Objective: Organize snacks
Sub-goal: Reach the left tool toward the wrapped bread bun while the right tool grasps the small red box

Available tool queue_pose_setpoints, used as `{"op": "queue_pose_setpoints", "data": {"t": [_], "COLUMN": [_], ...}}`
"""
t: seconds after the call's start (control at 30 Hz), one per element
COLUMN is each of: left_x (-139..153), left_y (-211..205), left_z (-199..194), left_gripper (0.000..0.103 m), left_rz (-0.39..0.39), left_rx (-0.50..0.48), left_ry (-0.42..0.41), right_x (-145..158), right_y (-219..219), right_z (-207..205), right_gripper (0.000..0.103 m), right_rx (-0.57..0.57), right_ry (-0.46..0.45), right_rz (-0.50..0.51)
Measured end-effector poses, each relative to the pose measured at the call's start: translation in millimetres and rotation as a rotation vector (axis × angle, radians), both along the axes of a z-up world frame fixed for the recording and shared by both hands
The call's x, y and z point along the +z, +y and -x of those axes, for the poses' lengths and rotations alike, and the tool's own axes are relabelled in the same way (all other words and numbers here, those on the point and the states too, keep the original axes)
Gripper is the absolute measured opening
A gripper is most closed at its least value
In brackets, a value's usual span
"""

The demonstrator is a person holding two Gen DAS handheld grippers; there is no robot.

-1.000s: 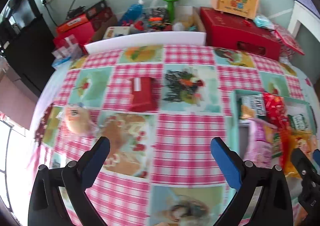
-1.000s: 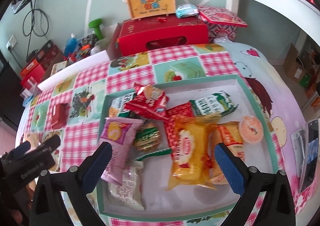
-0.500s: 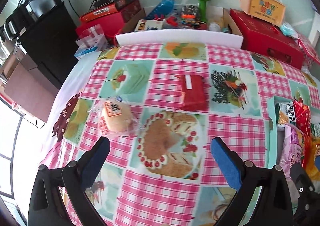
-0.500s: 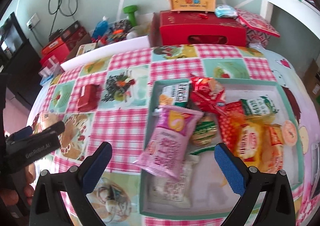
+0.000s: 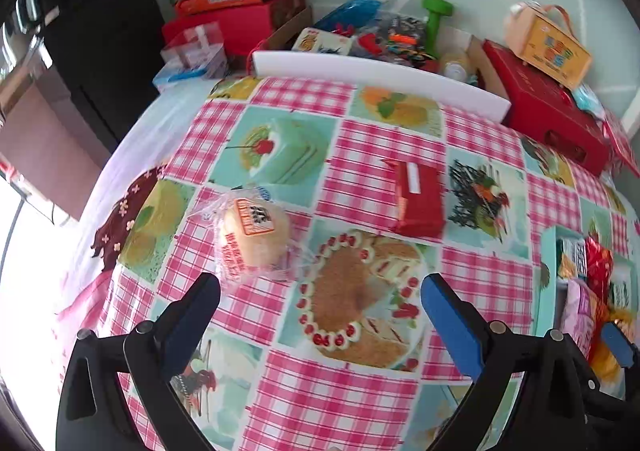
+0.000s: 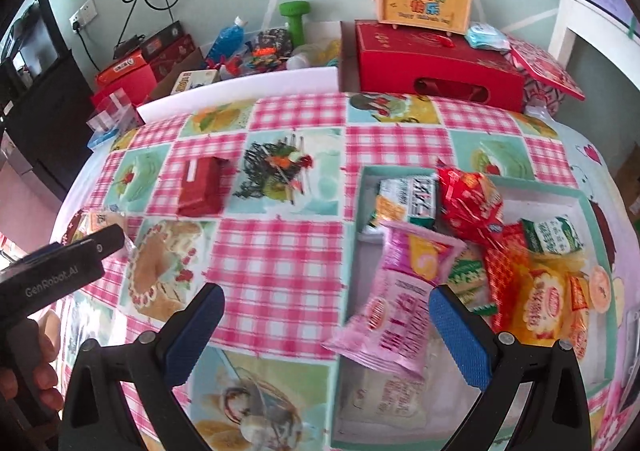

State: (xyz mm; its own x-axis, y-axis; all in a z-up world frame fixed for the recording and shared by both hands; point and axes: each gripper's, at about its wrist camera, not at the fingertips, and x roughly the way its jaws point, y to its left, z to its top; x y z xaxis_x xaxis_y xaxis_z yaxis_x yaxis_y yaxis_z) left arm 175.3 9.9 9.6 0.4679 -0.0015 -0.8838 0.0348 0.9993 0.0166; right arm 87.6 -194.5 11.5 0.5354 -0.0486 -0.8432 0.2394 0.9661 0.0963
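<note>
Left tool [image 5: 318, 293] spread wide, empty, hanging over the counter [image 5: 384, 155] with its pink-checked, cake-print cloth. Just beyond its left finger – a round pale bun in clear plastic wrap [image 5: 252, 237], lying on the cloth. Farther on, a small red rectangular carton [image 5: 420, 201], flat, apart from the bun. Right tool [image 6: 326, 309] also spread, nothing between its fingers, over the near-left edge of the shallow teal tray [image 6: 598, 235] at the counter's right side. A pink foil snack packet [image 6: 404, 299] overhangs the tray's near-left rim, just ahead of the right finger. Inside the tray, piled together – yellow-orange packet [image 6: 548, 309], crinkled red bag [image 6: 472, 207], green-and-white packets [image 6: 554, 237]. Beyond the counter's far edge, a large red gift box [image 6: 436, 59] with a yellow handled carton [image 6: 424, 3] on top.
</note>
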Motion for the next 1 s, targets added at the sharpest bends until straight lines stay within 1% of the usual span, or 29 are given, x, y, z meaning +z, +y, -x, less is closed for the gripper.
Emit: {"op": "queue_pose_setpoints", "data": {"t": [0.17,0.33,0.5,0.63,0.8,0.87,1.0], "left_x": [-8,-9,-15,-26,-39,-41,-45], "left_y": [22,44,67,75,80,79,78], "left_z": [-22,-44,-64,-68,-68,-69,-69], "left_gripper": [0.1,0.1,0.1,0.1,0.1,0.098,0.085], "left_rz": [0.095,0.083,0.115,0.142,0.166,0.17,0.176], "left_rx": [0.012,0.017,0.032,0.039,0.066,0.069,0.079], "left_ry": [0.045,0.054,0.089,0.113,0.126,0.123,0.123], "right_x": [-1,-12,-25,-37,-46,-50,-58], "right_y": [18,39,56,66,78,82,86], "right_z": [-27,-60,-85,-109,-132,-139,-153], "right_gripper": [0.103,0.103,0.103,0.103,0.102,0.1,0.095], "right_rx": [0.047,0.11,0.153,0.162,0.173,0.177,0.177], "right_ry": [-0.008,0.011,0.042,0.068,0.079,0.079,0.084], "right_rz": [-0.029,-0.074,-0.097,-0.104,-0.11,-0.107,-0.102]}}
